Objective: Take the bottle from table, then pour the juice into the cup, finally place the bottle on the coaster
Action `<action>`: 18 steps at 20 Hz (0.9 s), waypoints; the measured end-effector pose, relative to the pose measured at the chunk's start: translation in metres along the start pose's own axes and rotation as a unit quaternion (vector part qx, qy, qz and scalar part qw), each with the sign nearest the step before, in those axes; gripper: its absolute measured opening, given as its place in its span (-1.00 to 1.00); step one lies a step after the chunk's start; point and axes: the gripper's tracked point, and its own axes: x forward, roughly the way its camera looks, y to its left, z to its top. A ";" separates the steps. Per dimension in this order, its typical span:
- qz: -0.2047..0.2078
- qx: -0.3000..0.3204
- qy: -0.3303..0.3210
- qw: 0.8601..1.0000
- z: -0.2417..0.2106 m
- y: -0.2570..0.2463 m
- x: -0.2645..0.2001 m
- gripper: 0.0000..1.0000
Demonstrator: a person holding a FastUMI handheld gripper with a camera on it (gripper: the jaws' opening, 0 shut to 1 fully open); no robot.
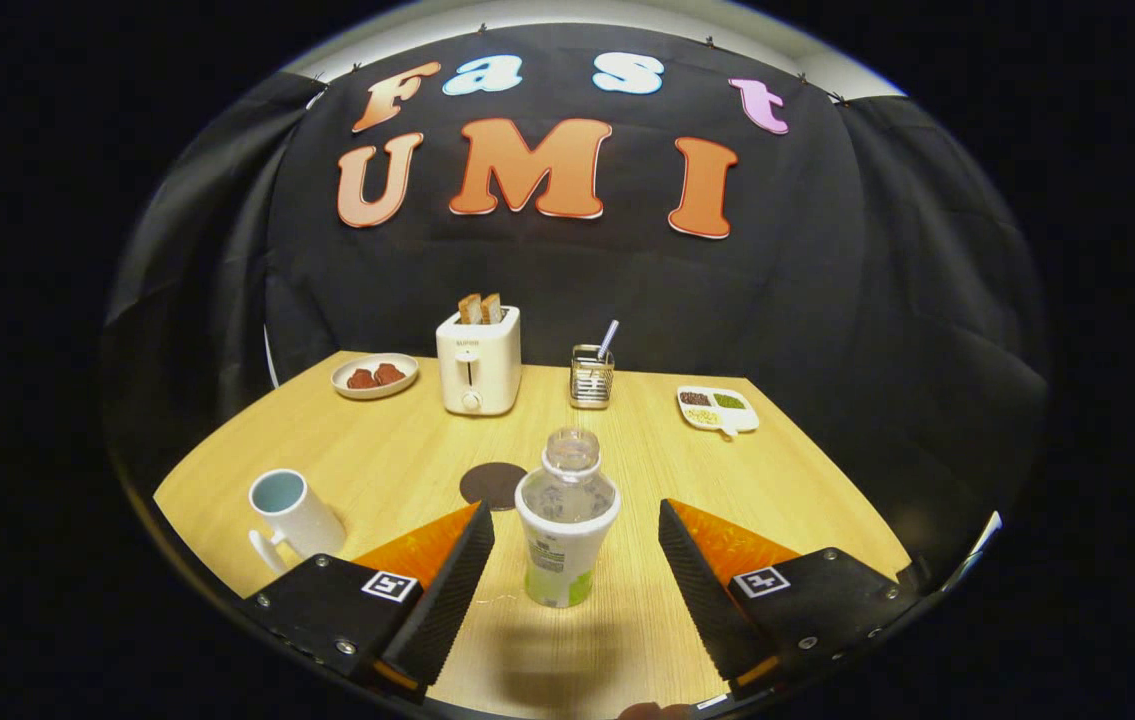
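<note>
A clear bottle (565,520) with a white and green label stands upright on the wooden table (777,490), its top bare. My gripper (575,525) is open, one finger on each side of the bottle, with a gap between each finger and the label. A white cup (292,512) with a pale blue inside stands to the left, beside the left finger. A dark round coaster (493,484) lies flat just beyond the left fingertip, behind and left of the bottle.
At the back of the table stand a white toaster (478,360) with two slices of bread, a plate (374,376) with red pieces, a wire holder (591,376) with a utensil, and a divided dish (718,408) on the right.
</note>
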 end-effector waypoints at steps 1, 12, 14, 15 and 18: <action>0.001 0.001 0.004 1.000 -0.006 0.002 0.006 0.98; -0.006 0.020 0.034 0.999 -0.037 0.009 0.060 0.98; -0.005 0.034 0.039 0.999 -0.037 0.010 0.066 0.98; -0.005 0.040 0.040 0.998 -0.037 0.011 0.068 0.98; -0.005 0.043 0.048 0.998 -0.040 0.011 0.073 0.98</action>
